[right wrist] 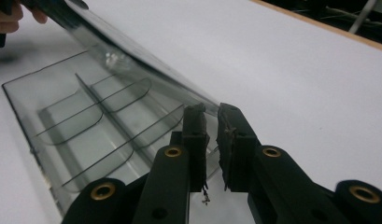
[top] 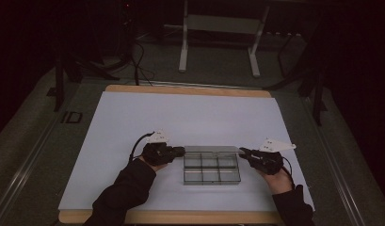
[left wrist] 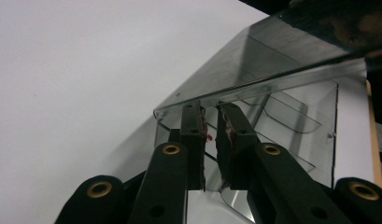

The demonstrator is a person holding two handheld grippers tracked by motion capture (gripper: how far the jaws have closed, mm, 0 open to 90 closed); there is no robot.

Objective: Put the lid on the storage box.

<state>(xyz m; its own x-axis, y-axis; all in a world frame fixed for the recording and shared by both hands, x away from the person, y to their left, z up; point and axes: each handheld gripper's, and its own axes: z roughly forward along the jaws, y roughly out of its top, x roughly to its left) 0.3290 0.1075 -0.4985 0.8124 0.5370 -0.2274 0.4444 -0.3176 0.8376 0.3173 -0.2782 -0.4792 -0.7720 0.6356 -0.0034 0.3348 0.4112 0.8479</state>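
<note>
Clear compartment box (top: 211, 168) on white table (top: 133, 117), its raised lid (left wrist: 272, 60) pinched by left claw (left wrist: 210, 122) and right claw (right wrist: 212, 122).

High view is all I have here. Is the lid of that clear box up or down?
Observer: Up. In the left gripper view the lid slopes above the compartments.
Operator: Is the left gripper on it?
Observer: Its jaws sit at the lid's corner edge, nearly shut; a firm grip I cannot confirm.
Operator: And the right gripper?
Observer: In the right gripper view its jaws meet the lid's other corner.
Operator: Anything inside the clear box?
Observer: The compartments look empty.
</note>
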